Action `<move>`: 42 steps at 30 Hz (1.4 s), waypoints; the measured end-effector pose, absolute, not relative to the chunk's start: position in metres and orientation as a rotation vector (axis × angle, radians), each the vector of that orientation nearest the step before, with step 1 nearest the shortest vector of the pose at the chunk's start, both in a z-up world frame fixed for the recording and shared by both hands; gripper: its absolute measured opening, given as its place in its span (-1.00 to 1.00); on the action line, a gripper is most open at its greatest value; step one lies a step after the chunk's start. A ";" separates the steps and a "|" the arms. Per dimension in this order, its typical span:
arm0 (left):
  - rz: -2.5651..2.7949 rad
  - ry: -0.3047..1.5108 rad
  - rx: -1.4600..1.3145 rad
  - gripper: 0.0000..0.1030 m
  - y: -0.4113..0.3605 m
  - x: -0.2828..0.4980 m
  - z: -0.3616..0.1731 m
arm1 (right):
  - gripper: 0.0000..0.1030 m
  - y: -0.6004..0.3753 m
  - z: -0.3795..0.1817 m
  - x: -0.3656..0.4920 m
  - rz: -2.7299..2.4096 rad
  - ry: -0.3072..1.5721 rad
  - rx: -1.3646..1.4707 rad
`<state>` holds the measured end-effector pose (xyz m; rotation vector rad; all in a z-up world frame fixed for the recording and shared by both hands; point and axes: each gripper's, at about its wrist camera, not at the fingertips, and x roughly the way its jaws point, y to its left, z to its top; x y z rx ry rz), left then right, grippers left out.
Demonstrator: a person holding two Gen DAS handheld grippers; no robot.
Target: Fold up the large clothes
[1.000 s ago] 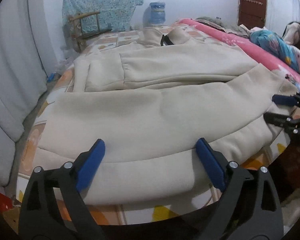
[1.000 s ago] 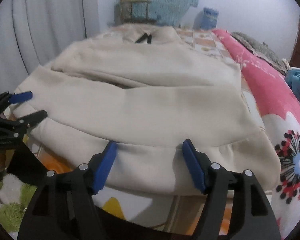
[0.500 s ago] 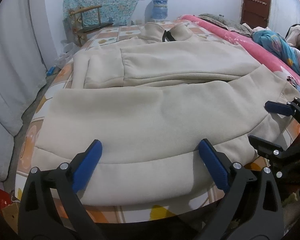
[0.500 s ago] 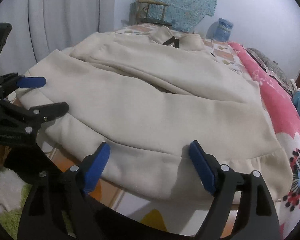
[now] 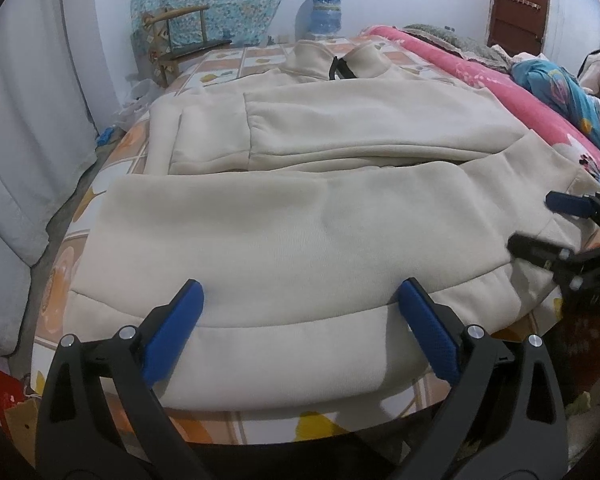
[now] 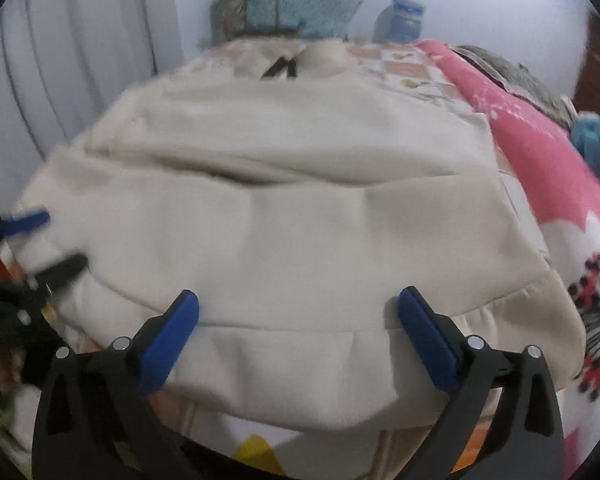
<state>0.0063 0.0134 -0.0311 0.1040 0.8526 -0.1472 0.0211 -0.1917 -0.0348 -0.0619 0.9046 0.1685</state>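
A large cream sweatshirt lies flat on the bed, collar at the far end, sleeves folded in across the body, hem band at the near edge. It also fills the right wrist view. My left gripper is open and empty, jaws spread over the hem's left part. My right gripper is open and empty over the hem's right part. The right gripper also shows at the right edge of the left wrist view. The left gripper shows at the left edge of the right wrist view.
The bed sheet has orange and white squares. A pink floral blanket and bundled clothes lie along the right side. A wooden chair, a water bottle and a brown door stand beyond. Grey curtain hangs left.
Both grippers have drawn slightly closer to the hem and stay open. The right wrist view swung back to the right and is blurred. The sweatshirt has not moved.
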 end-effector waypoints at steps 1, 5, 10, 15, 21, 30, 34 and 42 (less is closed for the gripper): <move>-0.145 0.856 0.103 0.85 0.014 0.006 -0.032 | 0.87 -0.192 -0.035 0.022 0.169 0.909 -0.064; -0.134 0.866 0.106 0.86 0.013 0.007 -0.031 | 0.87 -0.190 -0.037 0.024 0.167 0.911 -0.072; -0.117 0.897 0.103 0.86 0.012 0.009 -0.030 | 0.87 -0.189 -0.036 0.026 0.168 0.920 -0.070; -0.102 0.918 0.098 0.87 0.011 0.012 -0.030 | 0.87 -0.188 -0.036 0.027 0.157 0.918 -0.064; -0.089 0.929 0.101 0.87 0.009 0.013 -0.030 | 0.87 -0.187 -0.036 0.035 0.142 0.952 -0.058; -0.083 0.935 0.102 0.87 0.007 0.013 -0.030 | 0.88 -0.186 -0.035 0.042 0.122 1.001 -0.051; -0.083 0.936 0.102 0.87 0.007 0.013 -0.030 | 0.87 -0.186 -0.034 0.045 0.115 1.019 -0.047; -0.083 0.937 0.102 0.87 0.007 0.013 -0.029 | 0.87 -0.184 -0.034 0.049 0.096 1.052 -0.041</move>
